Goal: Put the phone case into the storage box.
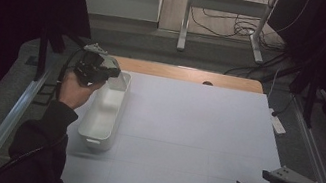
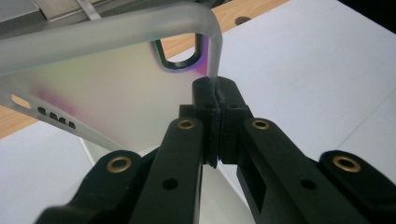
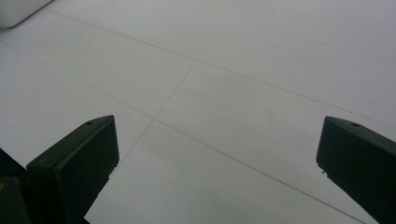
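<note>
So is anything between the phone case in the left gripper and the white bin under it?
Nothing visible. The left gripper is shut on the edge of the translucent phone case, held over the far end of the white bin, whose visible interior looks empty.

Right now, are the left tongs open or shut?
Shut. In the left gripper view, the left tongs pinch the edge of a frosted phone case, with the jaws pressed together on it.
</note>
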The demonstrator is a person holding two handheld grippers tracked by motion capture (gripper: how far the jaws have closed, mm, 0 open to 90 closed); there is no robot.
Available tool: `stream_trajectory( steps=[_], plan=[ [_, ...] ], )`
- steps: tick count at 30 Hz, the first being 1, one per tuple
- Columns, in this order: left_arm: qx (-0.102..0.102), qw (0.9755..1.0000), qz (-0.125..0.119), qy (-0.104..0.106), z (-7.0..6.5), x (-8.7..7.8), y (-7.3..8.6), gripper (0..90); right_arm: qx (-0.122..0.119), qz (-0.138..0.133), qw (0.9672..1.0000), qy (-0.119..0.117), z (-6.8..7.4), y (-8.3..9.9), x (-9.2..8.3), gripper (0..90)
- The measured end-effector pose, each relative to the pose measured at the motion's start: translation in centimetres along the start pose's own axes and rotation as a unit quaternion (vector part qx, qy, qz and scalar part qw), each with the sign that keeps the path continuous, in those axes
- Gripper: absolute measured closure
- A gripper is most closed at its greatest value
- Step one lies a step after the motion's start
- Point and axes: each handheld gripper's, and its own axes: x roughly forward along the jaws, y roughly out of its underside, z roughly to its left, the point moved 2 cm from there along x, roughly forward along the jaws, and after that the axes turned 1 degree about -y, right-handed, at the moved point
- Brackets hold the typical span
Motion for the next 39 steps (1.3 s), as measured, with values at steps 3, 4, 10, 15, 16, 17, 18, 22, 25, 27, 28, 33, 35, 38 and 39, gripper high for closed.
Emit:
stream_trajectory(
  steps=[3,4,10,15,16,17,18,22,25,27,28,33,35,38,39],
  plan=[
    [-0.004,1.0,0.003,-0.005,0.3,0.2,0.0,88.6,-0.001,0.001,1.0,0.0,0.0,0.0,0.0,0.0],
    [-0.006,1.0,0.004,-0.006,0.4,0.3,0.1,88.6,-0.001,0.001,1.0,0.0,0.0,0.0,0.0,0.0],
    [-0.012,0.9997,0.009,-0.017,1.0,0.8,0.2,88.6,-0.002,0.001,1.0,0.0,0.0,0.0,0.0,0.0],
    [-0.017,0.9995,0.011,-0.022,1.3,1.3,0.2,88.6,-0.002,0.002,1.0,-0.001,0.0,0.0,0.1,0.0],
    [-0.018,0.9995,0.012,-0.024,1.3,1.4,0.2,88.6,-0.002,0.002,1.0,-0.001,0.0,0.0,0.1,0.0],
    [-0.018,0.9994,0.014,-0.026,1.4,1.5,0.2,88.6,-0.002,0.003,1.0,-0.001,0.0,0.0,0.1,0.0],
    [-0.018,0.9994,0.014,-0.026,1.4,1.5,0.2,88.6,-0.002,0.003,1.0,-0.001,0.0,0.0,0.1,0.0],
    [-0.02,0.9992,0.016,-0.032,1.6,1.9,0.1,88.6,-0.002,0.004,1.0,0.0,0.0,0.0,0.1,0.0],
    [-0.02,0.9991,0.018,-0.034,1.7,2.2,0.1,88.6,-0.001,0.003,1.0,0.0,0.0,0.0,0.1,0.0],
    [-0.021,0.999,0.018,-0.035,1.8,2.3,0.0,88.6,0.0,0.003,1.0,-0.001,0.0,0.0,0.1,0.0],
    [-0.022,0.9989,0.019,-0.036,1.8,2.4,0.0,88.6,0.0,0.003,1.0,-0.001,0.0,0.0,0.1,0.0],
    [-0.022,0.9987,0.022,-0.041,1.9,2.7,0.0,88.6,0.0,0.004,1.0,-0.001,0.0,0.0,0.1,0.0],
    [-0.023,0.9985,0.025,-0.043,2.0,3.0,0.0,88.6,0.0,0.004,1.0,-0.001,0.0,0.0,0.1,0.0],
    [-0.024,0.9984,0.027,-0.044,2.0,3.3,0.0,88.6,0.0,0.005,1.0,-0.002,0.0,0.0,0.1,0.0],
    [-0.024,0.9983,0.028,-0.044,2.0,3.4,0.0,88.6,-0.001,0.005,1.0,-0.002,0.0,0.0,0.1,0.0]
  ],
)
